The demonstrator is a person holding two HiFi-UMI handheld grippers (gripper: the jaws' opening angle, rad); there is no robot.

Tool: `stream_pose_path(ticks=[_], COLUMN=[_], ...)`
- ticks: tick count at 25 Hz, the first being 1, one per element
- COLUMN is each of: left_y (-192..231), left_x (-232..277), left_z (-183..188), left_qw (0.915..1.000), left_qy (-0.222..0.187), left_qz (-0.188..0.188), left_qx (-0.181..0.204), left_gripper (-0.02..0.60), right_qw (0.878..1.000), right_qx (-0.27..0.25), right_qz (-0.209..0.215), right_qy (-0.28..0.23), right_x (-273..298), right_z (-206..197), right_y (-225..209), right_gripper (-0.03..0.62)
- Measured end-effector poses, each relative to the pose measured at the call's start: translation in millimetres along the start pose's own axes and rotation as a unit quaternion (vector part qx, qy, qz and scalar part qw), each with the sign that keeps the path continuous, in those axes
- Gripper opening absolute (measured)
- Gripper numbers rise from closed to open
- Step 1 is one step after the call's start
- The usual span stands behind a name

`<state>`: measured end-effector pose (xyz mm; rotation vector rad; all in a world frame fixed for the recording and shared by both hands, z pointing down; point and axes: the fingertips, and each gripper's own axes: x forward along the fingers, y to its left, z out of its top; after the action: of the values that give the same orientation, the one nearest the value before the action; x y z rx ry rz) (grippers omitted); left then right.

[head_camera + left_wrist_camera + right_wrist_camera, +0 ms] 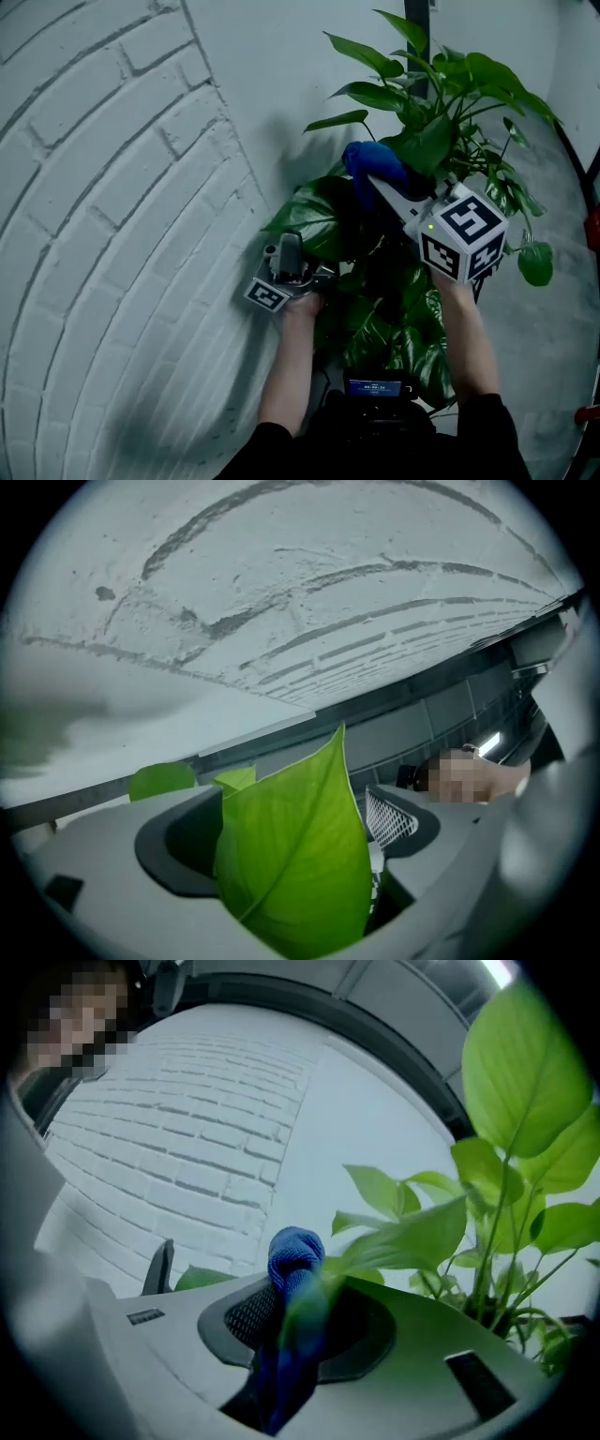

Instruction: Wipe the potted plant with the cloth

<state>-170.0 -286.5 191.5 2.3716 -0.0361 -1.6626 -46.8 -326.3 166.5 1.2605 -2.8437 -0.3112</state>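
Leaf held, cloth up against the leafy green potted plant.

Head view: my left gripper sits at 7 o'clock of the plant, beside the white painted brick wall; my right gripper pushes a bunched blue cloth into the foliage. Left gripper view: the jaws are clenched on a broad bright-green leaf. Right gripper view: the jaws grasp the cloth, with the plant's leaves at 2 o'clock.
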Motion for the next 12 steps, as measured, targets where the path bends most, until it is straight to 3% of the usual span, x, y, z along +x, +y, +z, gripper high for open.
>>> stream_pose_path(ticks=[4,8,12], left_y=[-9.8,-14.6,-20.6], left_x=[7.2,8.4,8.0], left_z=[-2.7,-2.1,-4.5], left_qw=[0.9997,0.9995,0.9992], left_qy=[0.007,0.008,0.015], left_qz=[-0.022,-0.031,-0.035], left_qx=[-0.004,-0.008,-0.007], left_gripper=[0.479,0.479,0.479], right_qw=[0.995,0.991,0.991], right_qx=[0.042,0.072,0.044], right_qz=[0.066,0.102,0.117], right_qy=[0.058,0.052,0.043], right_x=[32.4,41.0,40.0], right_z=[-37.9,-40.7,-29.8], right_y=[20.3,37.6,56.4], right_gripper=[0.115,0.115,0.115])
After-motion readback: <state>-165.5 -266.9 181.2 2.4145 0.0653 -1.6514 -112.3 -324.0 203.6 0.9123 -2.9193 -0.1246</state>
